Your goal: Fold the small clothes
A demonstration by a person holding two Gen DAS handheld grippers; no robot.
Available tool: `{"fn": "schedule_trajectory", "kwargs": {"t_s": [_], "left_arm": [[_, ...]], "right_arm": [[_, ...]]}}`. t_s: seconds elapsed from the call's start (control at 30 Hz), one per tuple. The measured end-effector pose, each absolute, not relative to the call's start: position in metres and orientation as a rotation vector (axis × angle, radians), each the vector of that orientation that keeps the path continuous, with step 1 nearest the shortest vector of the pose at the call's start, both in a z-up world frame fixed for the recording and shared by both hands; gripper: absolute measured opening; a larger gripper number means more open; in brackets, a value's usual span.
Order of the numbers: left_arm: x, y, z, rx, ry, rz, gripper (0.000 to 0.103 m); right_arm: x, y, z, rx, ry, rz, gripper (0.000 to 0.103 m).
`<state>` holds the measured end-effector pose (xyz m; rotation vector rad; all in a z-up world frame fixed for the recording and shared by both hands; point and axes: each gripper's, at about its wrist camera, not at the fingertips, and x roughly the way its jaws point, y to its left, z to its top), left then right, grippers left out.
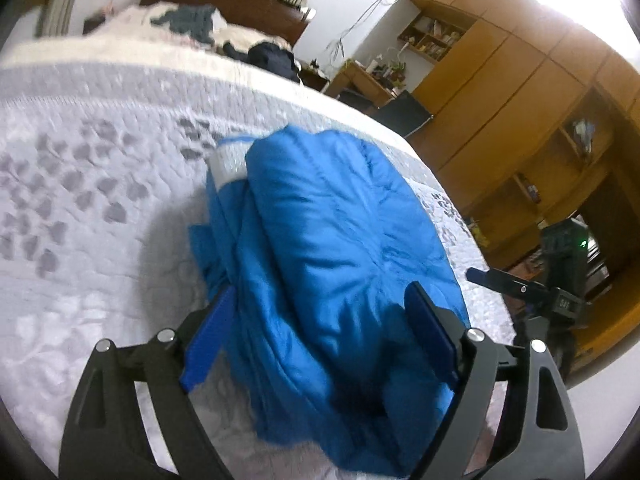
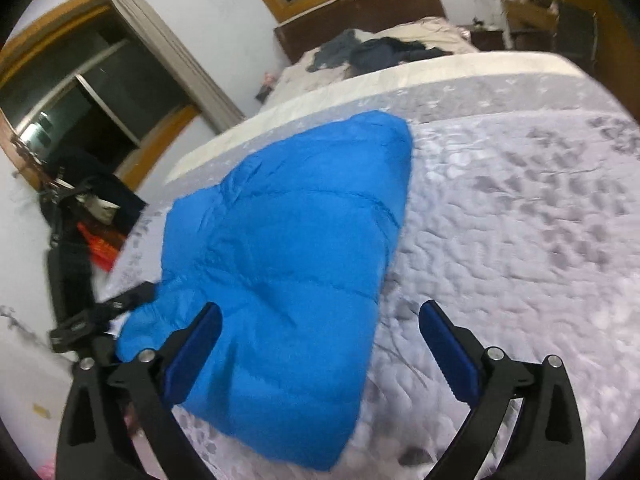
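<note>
Right now a bright blue padded jacket (image 1: 340, 248) lies bundled on a bed (image 1: 100, 240) covered with a pale quilted spread printed in grey leaf shapes. Seen from the left wrist camera, the left gripper (image 1: 320, 332) stands wide, its blue-padded fingers (image 1: 208, 340) spread to either side of the near end of the garment; the fabric bulges up between them, and whether either pad actually presses it cannot be told. A grey-white lining patch (image 1: 226, 166) shows at the jacket's far left edge. At the right edge of that view the dark tip of the other tool (image 1: 516, 286) juts in near the jacket's side. From the right wrist camera, the right gripper (image 2: 320, 344) is likewise spread wide, one finger over the jacket's (image 2: 288, 260) near corner and the other over bare quilt (image 2: 520, 240), with nothing clamped. Motion blur softens both views. Beyond the mattress edge lies a second bed with dark clothes (image 2: 380, 54) heaped on it, and wooden cabinets (image 1: 520, 92) line the wall on one side, windows with curtains (image 2: 172, 52) on the other.
</note>
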<state>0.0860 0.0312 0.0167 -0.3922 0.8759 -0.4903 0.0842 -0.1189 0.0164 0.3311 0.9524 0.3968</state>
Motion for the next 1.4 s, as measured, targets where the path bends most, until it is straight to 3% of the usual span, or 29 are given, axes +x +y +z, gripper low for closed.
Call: {"fn": "schedule_trajectory", "kwargs": {"t_s": [0.23, 0.57, 1.4], "left_arm": [[0.046, 0.016, 0.049, -0.260, 0.858, -0.359, 0.091], [-0.004, 0.003, 0.053, -0.164, 0.872, -0.180, 0.098], [-0.051, -0.019, 0.059, -0.074, 0.835, -0.037, 0.098]], "right_arm": [[0.047, -0.101, 0.022, 0.246, 1.005, 0.272, 0.099], [0.006, -0.086, 0.022, 0.156, 0.989, 0.114, 0.099], [-0.042, -0.060, 0.030, 0.061, 0.930, 0.034, 0.099]]}}
